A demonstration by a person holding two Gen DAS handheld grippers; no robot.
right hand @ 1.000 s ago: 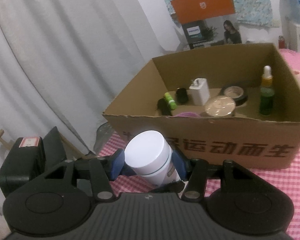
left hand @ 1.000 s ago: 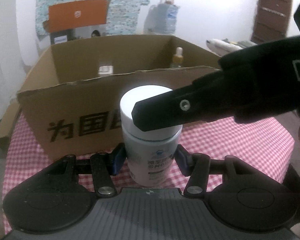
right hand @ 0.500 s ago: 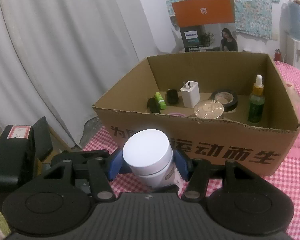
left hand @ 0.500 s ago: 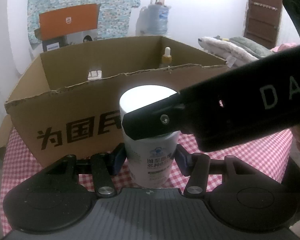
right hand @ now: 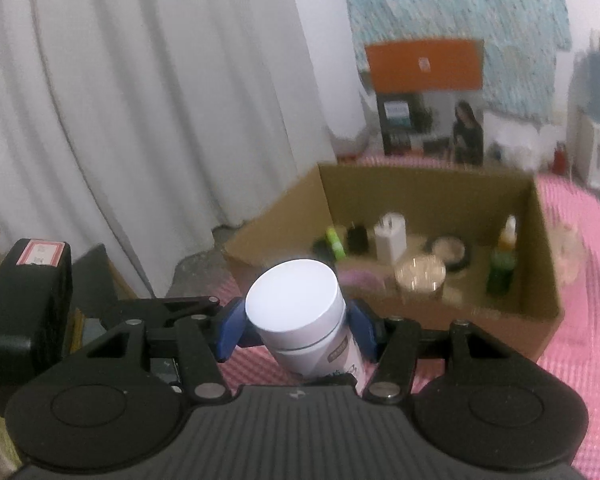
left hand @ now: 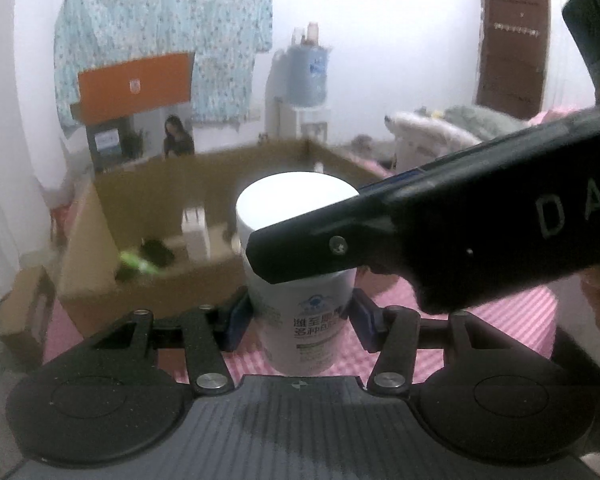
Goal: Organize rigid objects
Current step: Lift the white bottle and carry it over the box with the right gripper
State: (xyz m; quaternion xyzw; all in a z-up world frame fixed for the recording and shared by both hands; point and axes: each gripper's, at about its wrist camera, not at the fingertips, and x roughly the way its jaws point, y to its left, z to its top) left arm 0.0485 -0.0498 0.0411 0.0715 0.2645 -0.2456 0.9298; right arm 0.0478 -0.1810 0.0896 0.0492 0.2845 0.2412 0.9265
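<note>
A white pill bottle [left hand: 300, 320] with a white cap stands upright between my left gripper's [left hand: 298, 316] blue pads, which are shut on its lower body, above the checked cloth. In the right wrist view the same bottle [right hand: 292, 300] leans left, and my right gripper [right hand: 296, 332] is shut on it just below the cap. The right tool's black housing [left hand: 460, 240] crosses in front of the cap. Behind the bottle sits the open cardboard box [right hand: 540, 280].
The box [left hand: 84, 248] holds a white charger [right hand: 390, 240], a green dropper bottle [right hand: 500, 268], a tape roll [right hand: 450, 250], a round tin [right hand: 420, 274] and a green tube [right hand: 336, 240]. Pink checked cloth [right hand: 580, 360] covers the table. White curtain hangs left.
Both grippers have risen together with the bottle. The box now sits lower in both views, and its inside shows in the left wrist view. The background is motion-blurred.
</note>
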